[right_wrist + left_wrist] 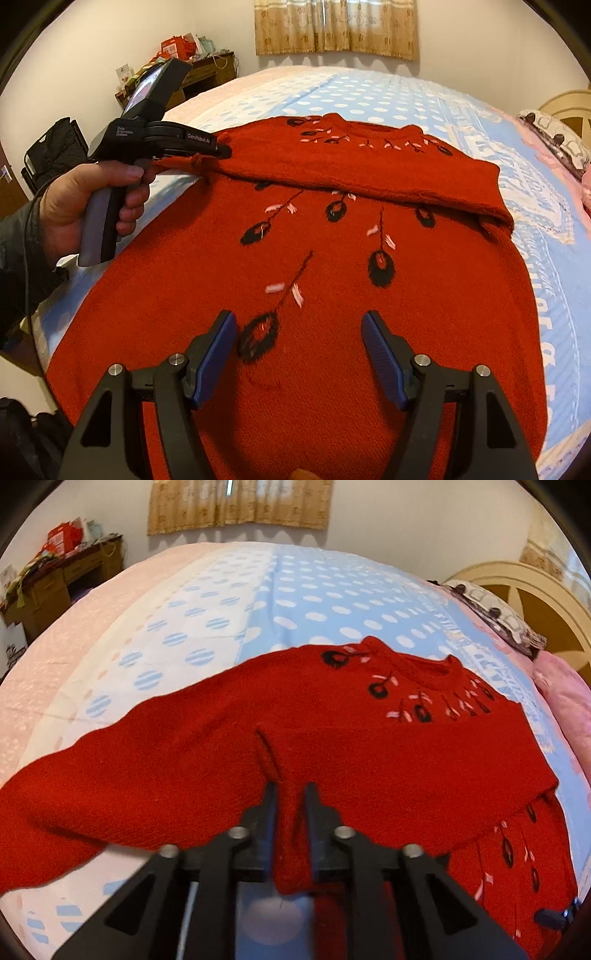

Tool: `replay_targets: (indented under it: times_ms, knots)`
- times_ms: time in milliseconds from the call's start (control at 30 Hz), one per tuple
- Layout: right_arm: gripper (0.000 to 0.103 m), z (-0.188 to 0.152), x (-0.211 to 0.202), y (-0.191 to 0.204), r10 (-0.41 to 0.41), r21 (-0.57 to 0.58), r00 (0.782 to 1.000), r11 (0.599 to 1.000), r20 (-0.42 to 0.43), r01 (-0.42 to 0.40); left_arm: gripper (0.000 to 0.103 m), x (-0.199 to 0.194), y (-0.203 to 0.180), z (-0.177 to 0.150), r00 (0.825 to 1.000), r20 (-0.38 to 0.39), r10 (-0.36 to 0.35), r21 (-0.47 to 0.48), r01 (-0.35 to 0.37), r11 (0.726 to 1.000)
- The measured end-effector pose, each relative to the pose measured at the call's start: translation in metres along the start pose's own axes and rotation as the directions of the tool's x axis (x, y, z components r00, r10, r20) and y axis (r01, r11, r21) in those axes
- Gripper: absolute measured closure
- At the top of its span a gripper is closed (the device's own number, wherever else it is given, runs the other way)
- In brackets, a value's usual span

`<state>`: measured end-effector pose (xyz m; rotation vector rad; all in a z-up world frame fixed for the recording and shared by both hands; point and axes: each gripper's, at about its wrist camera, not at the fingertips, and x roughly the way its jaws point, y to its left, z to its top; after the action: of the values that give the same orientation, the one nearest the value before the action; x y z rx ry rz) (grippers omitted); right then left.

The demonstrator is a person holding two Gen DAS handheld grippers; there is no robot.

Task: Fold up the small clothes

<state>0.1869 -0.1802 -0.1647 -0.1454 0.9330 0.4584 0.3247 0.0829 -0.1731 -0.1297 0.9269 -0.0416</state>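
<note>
- A red knitted sweater (332, 288) with black and pink embroidered flowers is spread flat on a bed (406, 107) covered by a blue and white polka-dot sheet; one sleeve (369, 173) is laid folded across the chest.
- The left gripper (291, 794) is seen with a ridge of the red knit between its narrowly parted jaws; whether the pads press on the cloth cannot be told.
- The right gripper (299, 328), with blue ribbed pads, is held wide apart above the lower body of the sweater, with nothing gripped.
- The knit is judged soft, limp and fairly thick, likely to sag and stretch when lifted; it is best taken at a hem, cuff or shoulder edge, with a full fold of cloth in the jaws.
- A pink pillow (565, 698) and a patterned cushion (495, 613) lie near the headboard, well apart from the sweater.
- A cluttered wooden desk (55, 587) stands by the wall; nothing is seen in the way.
</note>
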Motion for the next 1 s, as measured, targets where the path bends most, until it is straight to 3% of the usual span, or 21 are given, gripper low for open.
replay_targets:
  times_ms: [100,200,300,400,500,600,733,833,933,1000]
  knots:
    - [0.032,0.0,-0.017,-0.016,0.0,0.005,0.999,1.0,-0.049,0.0,0.053,-0.017,-0.004,-0.004,0.999,0.048,0.0,0.048,-0.002,0.999]
    - [0.03,0.014,-0.04,-0.043,-0.053,0.018,0.998,0.998,-0.044,0.054,0.034,-0.032,-0.011,-0.01,0.992,0.123,0.031,0.12,-0.046,0.992]
    - [0.025,0.042,-0.052,-0.073,-0.099,0.043,0.995,0.994,-0.016,0.1,0.032,-0.029,-0.015,-0.013,0.989,0.136,0.051,0.152,-0.072,0.986]
    - [0.025,0.074,-0.042,-0.105,-0.077,0.12,0.997,0.99,0.026,0.074,0.032,-0.015,-0.016,-0.012,0.995,0.09,0.048,0.138,-0.06,0.989]
    - [0.025,0.093,-0.012,-0.129,-0.065,0.189,0.997,0.98,0.042,0.056,0.032,-0.006,-0.02,-0.015,0.997,0.051,0.062,0.143,-0.068,0.987]
    - [0.025,0.098,0.029,-0.149,0.013,0.264,1.0,0.965,-0.002,-0.012,0.032,-0.007,-0.023,-0.017,0.998,0.047,0.052,0.152,-0.059,0.987]
    - [0.025,0.087,0.058,-0.174,-0.08,0.308,0.994,0.946,-0.074,0.099,0.016,-0.012,-0.024,-0.019,0.997,0.06,0.038,0.152,-0.047,0.987]
    - [0.025,0.086,0.052,-0.173,-0.157,0.255,0.983,0.95,-0.1,0.178,0.013,-0.013,-0.017,-0.02,0.998,0.053,0.021,0.127,-0.028,0.991]
    - [0.025,0.09,0.036,-0.167,-0.188,0.243,0.979,0.949,-0.078,0.202,0.012,-0.017,-0.011,-0.021,0.998,0.055,0.012,0.103,-0.017,0.995]
    - [0.025,0.094,0.033,-0.159,-0.163,0.207,0.986,0.964,-0.046,0.169,0.007,-0.017,-0.007,-0.022,0.998,0.057,0.018,0.092,-0.023,0.995]
